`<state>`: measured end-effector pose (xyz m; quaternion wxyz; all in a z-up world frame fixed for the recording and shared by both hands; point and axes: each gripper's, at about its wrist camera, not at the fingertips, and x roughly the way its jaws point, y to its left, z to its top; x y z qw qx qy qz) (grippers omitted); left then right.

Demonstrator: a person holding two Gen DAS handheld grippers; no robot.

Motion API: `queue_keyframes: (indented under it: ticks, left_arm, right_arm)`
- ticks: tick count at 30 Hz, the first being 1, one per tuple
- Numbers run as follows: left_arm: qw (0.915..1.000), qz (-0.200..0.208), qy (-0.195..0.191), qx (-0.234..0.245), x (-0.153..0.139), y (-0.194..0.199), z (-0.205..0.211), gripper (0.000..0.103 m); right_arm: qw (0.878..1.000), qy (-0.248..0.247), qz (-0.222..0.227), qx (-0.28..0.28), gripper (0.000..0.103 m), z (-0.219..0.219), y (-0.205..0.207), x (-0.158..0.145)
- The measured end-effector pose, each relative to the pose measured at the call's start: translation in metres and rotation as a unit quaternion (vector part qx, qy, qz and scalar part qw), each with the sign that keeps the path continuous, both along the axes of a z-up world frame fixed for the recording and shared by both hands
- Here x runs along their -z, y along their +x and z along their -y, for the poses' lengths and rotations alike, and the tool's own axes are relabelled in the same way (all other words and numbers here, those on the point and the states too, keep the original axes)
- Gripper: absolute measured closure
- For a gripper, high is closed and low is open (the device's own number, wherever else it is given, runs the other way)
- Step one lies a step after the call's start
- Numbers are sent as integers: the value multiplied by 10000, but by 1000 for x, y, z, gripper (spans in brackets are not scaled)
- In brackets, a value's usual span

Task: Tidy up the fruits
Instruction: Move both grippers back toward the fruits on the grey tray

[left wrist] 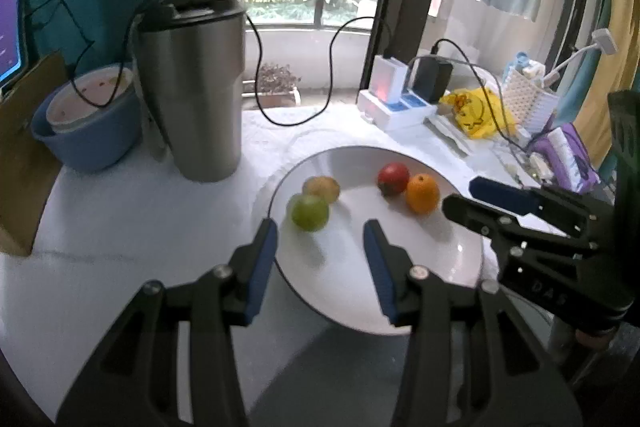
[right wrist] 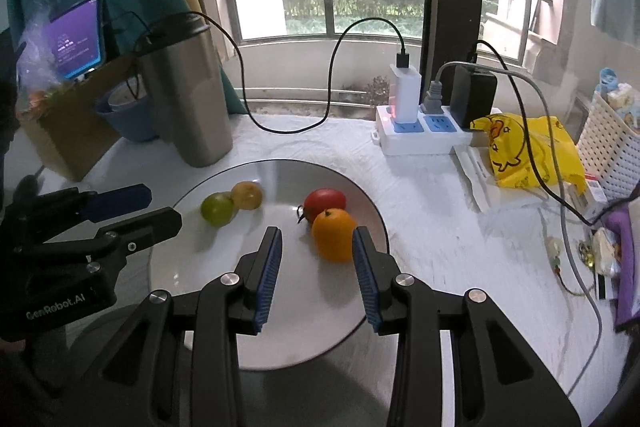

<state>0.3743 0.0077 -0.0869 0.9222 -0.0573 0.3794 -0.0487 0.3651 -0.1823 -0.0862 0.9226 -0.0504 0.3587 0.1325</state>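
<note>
A white plate (left wrist: 400, 267) on the white table holds two pairs of fruit. A green fruit (left wrist: 310, 211) touches a yellow-brown one (left wrist: 321, 189) on the left. A red fruit (left wrist: 394, 178) touches an orange (left wrist: 422, 193) on the right. My left gripper (left wrist: 320, 239) hovers open just short of the green fruit (right wrist: 217, 209), with nothing between its fingers. My right gripper (right wrist: 318, 233) is open above the plate (right wrist: 256, 179). The orange (right wrist: 334, 235) lies just past its tips, near the right finger, and is not gripped. From the side, each gripper shows in the other's view (left wrist: 460, 195) (right wrist: 164, 209).
A tall steel tumbler (left wrist: 192, 87) and a blue bowl (left wrist: 88, 131) stand at the back left beside a cardboard box (right wrist: 68, 131). A power strip (right wrist: 420, 135) with chargers, black cables (left wrist: 296, 123), a yellow bag (right wrist: 524, 151) and a white basket (right wrist: 608, 147) crowd the right.
</note>
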Motion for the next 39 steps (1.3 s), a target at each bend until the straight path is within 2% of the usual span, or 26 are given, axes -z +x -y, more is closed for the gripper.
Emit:
queue_keyframes:
  ticks: [19,27,39]
  left_arm:
    - [9995,247,-147,130,-26,-83,18,57]
    - [9996,253,61,119,-20,-118,25,57]
    - [9997,113,-95,185,-8,-157,35,57]
  right_arm:
    - [9998,135,139,-58,65,1,-80,-20]
    - [9998,155,100,-76,65,3,-107,-15]
    - [9997,181,24,-176,65,3,-143,-8]
